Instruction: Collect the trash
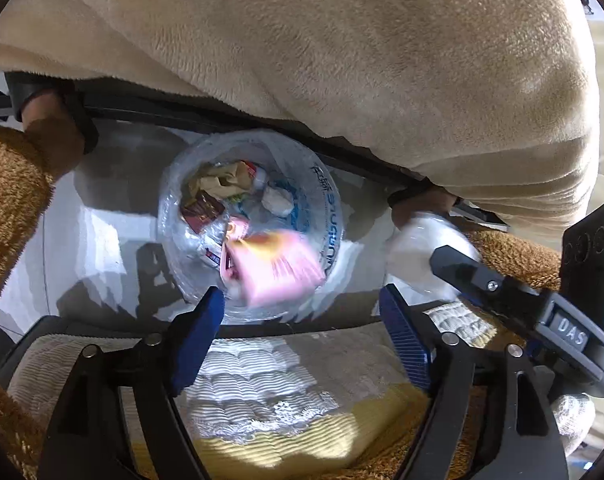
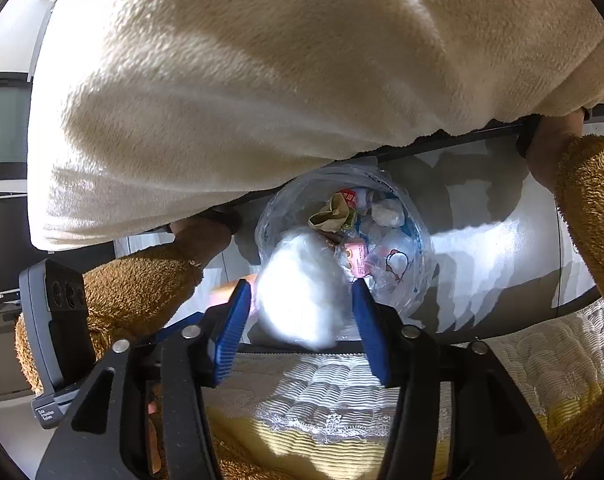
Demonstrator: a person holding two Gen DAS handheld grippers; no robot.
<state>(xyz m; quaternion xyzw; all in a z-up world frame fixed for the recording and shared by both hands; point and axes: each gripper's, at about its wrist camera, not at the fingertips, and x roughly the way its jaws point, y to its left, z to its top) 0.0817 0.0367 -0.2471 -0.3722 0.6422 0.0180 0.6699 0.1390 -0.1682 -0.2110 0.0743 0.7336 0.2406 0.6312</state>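
A trash bin [image 1: 250, 220] lined with a clear plastic bag stands on the pale floor at about 12 o'clock from both tools, holding crumpled tan paper [image 1: 218, 182], a dark red wrapper [image 1: 200, 210], a white wad [image 1: 277, 200] and clear film. The left gripper [image 1: 302, 320] has its blue pads spread wide, with a blurred pink packet [image 1: 278, 270] over the bin's near rim just beyond them. The right gripper [image 2: 300, 328] stands wide too, a blurred white wad [image 2: 302, 292] between its pads, contact unclear, over the bin's 7 o'clock rim.
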